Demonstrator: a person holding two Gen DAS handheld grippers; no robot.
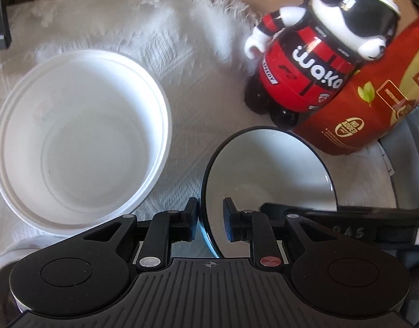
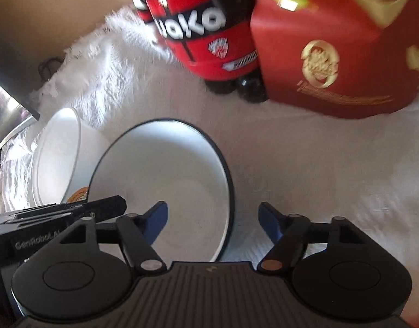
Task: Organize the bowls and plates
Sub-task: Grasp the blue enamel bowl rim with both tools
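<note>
A white bowl with a dark rim [image 1: 269, 169] hangs tilted over the white cloth. My left gripper [image 1: 210, 218] is shut on its near-left rim, one pad outside and one inside. In the right wrist view the same bowl [image 2: 165, 169] fills the middle, with the left gripper's black body [image 2: 59, 216] at its left edge. My right gripper [image 2: 212, 209] stands open astride the bowl's right rim. Its left finger is inside the bowl, its right finger outside, and neither pad presses. A larger plain white bowl [image 1: 81, 142] rests on the cloth to the left and also shows as the white bowl [image 2: 59, 158].
A red, black and white toy-shaped bottle [image 1: 305, 63] and a red gift box [image 1: 373, 104] stand close behind the bowls, seen again as bottle [image 2: 198, 32] and box [image 2: 332, 54]. A fringed white cloth [image 1: 154, 41] covers the surface. A dark edge [image 2: 12, 82] sits at far left.
</note>
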